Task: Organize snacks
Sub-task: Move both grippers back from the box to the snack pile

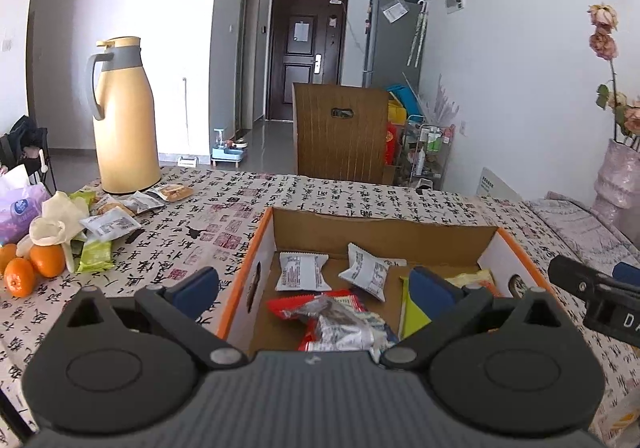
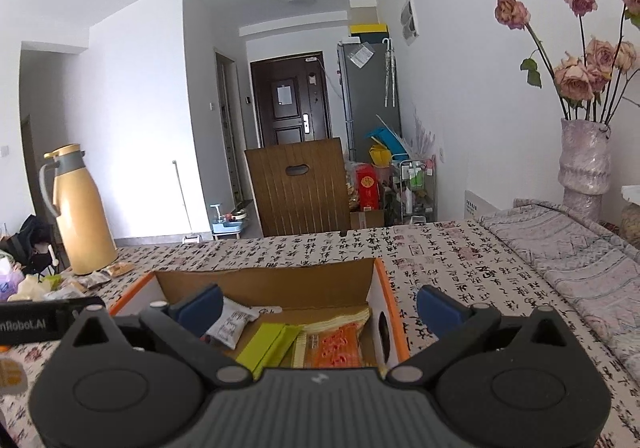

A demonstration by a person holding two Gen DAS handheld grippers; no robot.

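Note:
An open cardboard box [image 1: 384, 226] with orange edges sits on the table and holds several snack packets: two white ones [image 1: 302, 271], a red and silver one [image 1: 332, 318], a green one [image 2: 270, 342] and an orange one [image 2: 338, 346]. My left gripper [image 1: 316, 290] hovers open over the box's left wall, nothing between its fingers. My right gripper [image 2: 318, 306] hangs open over the box's right wall, also empty; its tip [image 1: 588, 288] shows at the right edge of the left wrist view. More loose snack packets [image 1: 110, 224] lie at the far left of the table.
A yellow thermos jug [image 1: 124, 120] stands at the back left, with oranges [image 1: 34, 268] and a tissue pack [image 1: 20, 214] near the loose packets. A vase of dried roses [image 2: 584, 168] stands at the right. A wooden chair back [image 1: 340, 132] rises behind the table [image 1: 320, 196].

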